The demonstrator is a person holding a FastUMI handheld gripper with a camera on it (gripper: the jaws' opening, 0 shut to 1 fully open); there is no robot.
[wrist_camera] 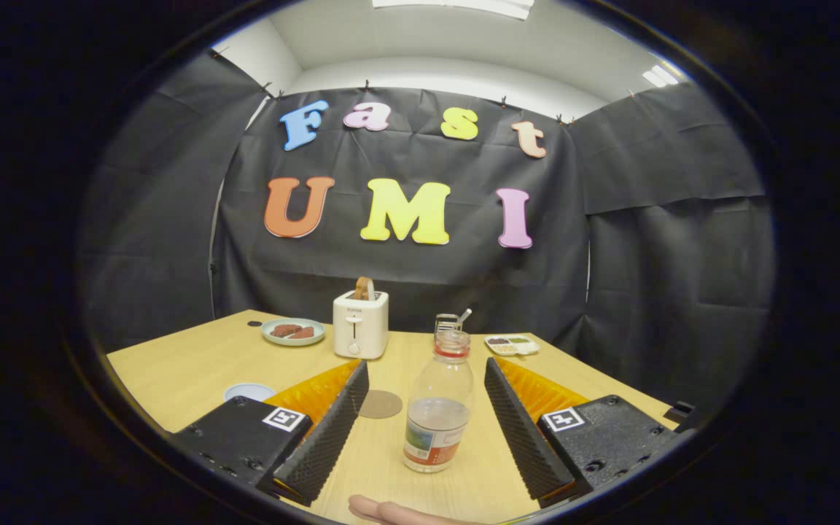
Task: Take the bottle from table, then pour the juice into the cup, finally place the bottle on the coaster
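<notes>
Jaws spread wide, the bottle (437,405) standing upright between them untouched on the bench (187,368), coaster (380,403) just left of it

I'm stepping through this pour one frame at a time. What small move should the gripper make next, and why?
Probably close the fingers. The gripper is open with the bottle standing upright between its fingers, touching neither, so it is not yet held.
</notes>
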